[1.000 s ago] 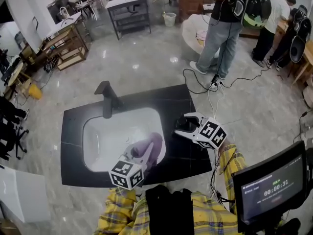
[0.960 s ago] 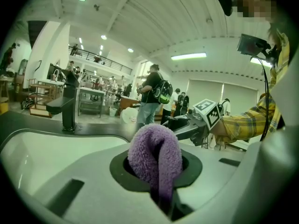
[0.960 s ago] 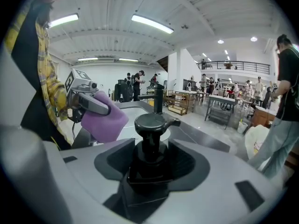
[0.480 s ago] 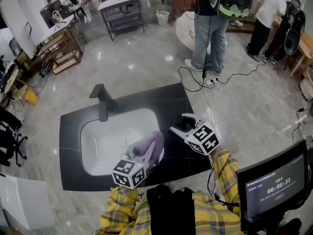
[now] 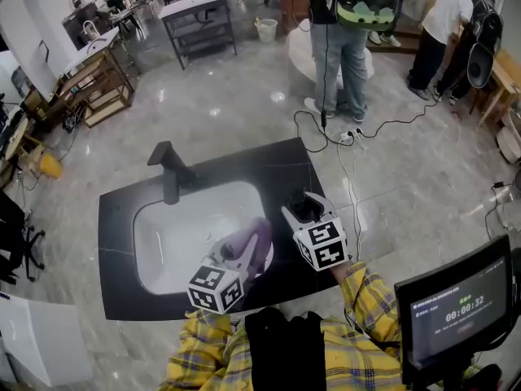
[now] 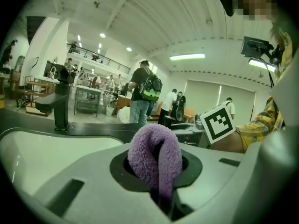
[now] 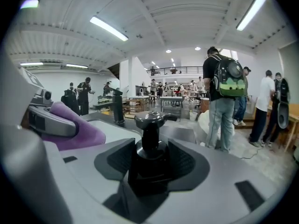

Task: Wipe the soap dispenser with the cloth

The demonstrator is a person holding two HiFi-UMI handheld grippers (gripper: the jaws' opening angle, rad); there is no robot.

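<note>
Having just closed right gripper's (image 5: 303, 213) fingers (image 7: 114, 160) tight onto soap dispenser (image 7: 150, 139) beside sink (image 5: 167, 236) rim, pinches cloth (image 6: 156, 153) in left gripper (image 5: 230, 253) over basin

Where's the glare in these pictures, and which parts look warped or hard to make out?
Head view: bright spots of glare on the polished floor, and the room's straight lines bow toward the edges. Left gripper view: greenish cast, dark round vignette, purple cloth sharp up close. Right gripper view: same fisheye ring, bright strip lights overhead, black soap dispenser too dark for surface detail.
</note>
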